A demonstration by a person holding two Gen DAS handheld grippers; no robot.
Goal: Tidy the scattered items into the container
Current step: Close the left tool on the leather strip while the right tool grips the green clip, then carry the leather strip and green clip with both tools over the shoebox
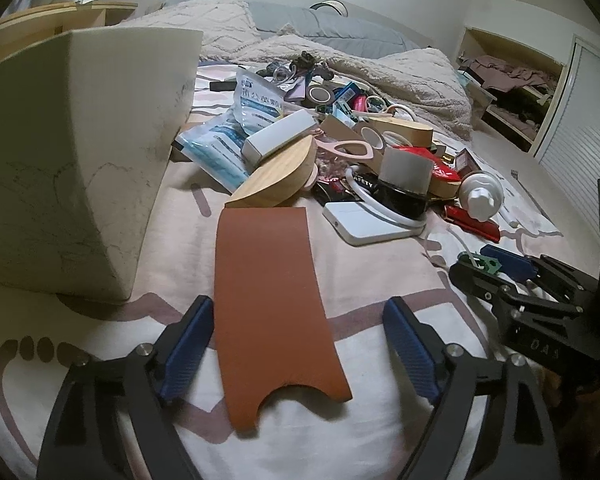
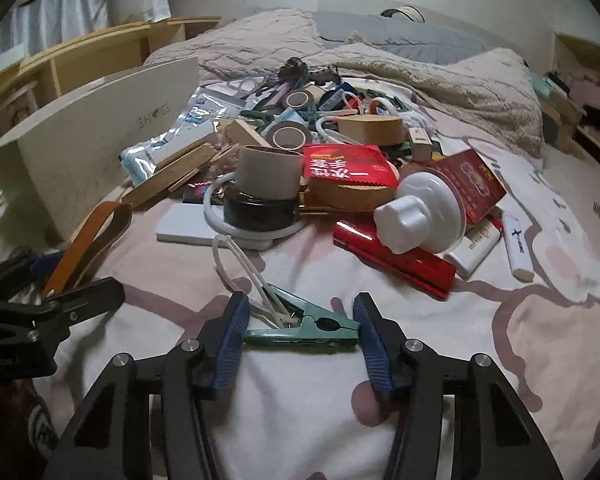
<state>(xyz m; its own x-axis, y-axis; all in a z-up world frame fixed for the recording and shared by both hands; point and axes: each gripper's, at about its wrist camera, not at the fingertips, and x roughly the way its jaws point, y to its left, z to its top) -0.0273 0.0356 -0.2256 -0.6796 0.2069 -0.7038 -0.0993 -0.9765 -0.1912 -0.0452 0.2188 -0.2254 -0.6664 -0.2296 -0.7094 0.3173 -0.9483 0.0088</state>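
two grippers low over the bed sheet, left gripper spread wide either side of a flat brown leather piece beside the beige box, right gripper parted around a green clip, neither squeezed, clutter pile beyond

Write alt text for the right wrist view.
The right gripper, open, straddles a green clip lying on the bedsheet. Beyond it a pile of clutter covers the bed, with a beige shoebox at left.
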